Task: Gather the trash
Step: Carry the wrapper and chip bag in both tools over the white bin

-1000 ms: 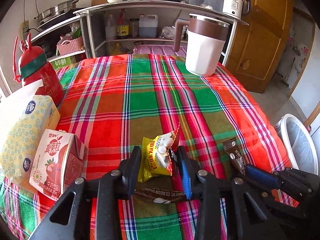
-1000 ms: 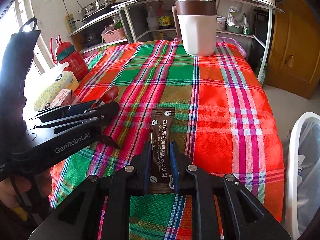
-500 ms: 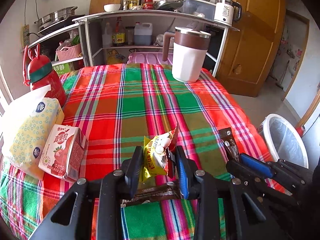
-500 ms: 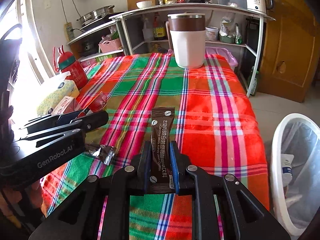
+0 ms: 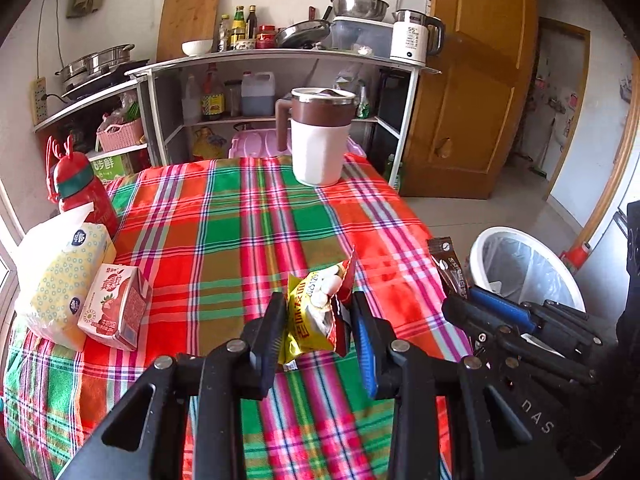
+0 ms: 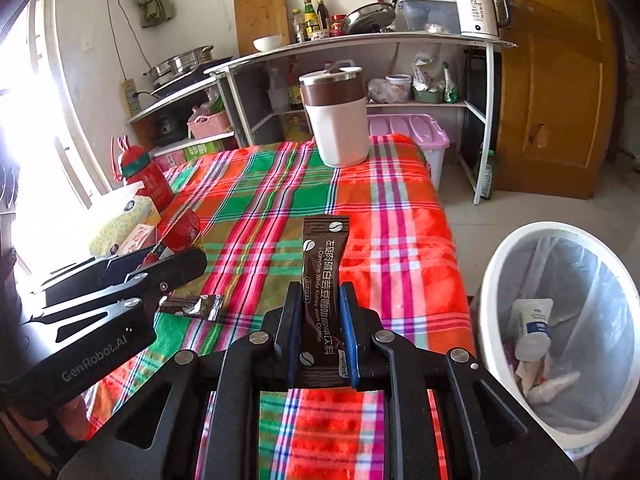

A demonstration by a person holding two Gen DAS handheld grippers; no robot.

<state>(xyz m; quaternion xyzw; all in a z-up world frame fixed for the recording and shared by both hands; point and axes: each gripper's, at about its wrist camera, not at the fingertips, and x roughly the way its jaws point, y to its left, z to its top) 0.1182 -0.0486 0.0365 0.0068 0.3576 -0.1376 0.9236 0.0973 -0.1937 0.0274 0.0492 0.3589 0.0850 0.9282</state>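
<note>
My left gripper [image 5: 320, 312] is shut on a crumpled yellow and red snack wrapper [image 5: 316, 312], held above the plaid table. My right gripper [image 6: 320, 308] is shut on a brown coffee sachet [image 6: 323, 280], held upright above the table's near right part. It also shows in the left wrist view [image 5: 448, 266]. A second brown sachet [image 6: 192, 306] lies on the cloth under the left gripper [image 6: 176, 256]. A white trash bin [image 6: 560, 312] with a clear liner stands on the floor to the right of the table, with some trash inside; it also shows in the left wrist view [image 5: 520, 268].
On the plaid tablecloth [image 5: 240, 220] stand a white and brown jug [image 5: 318, 136] at the far edge, a red bottle [image 5: 80, 188], a tissue pack [image 5: 60, 276] and a strawberry milk carton [image 5: 116, 308] at the left. Shelves with kitchenware stand behind.
Both grippers have risen and drawn back from the table with their wrappers. The second brown sachet stays on the cloth. The bin has come further into view.
</note>
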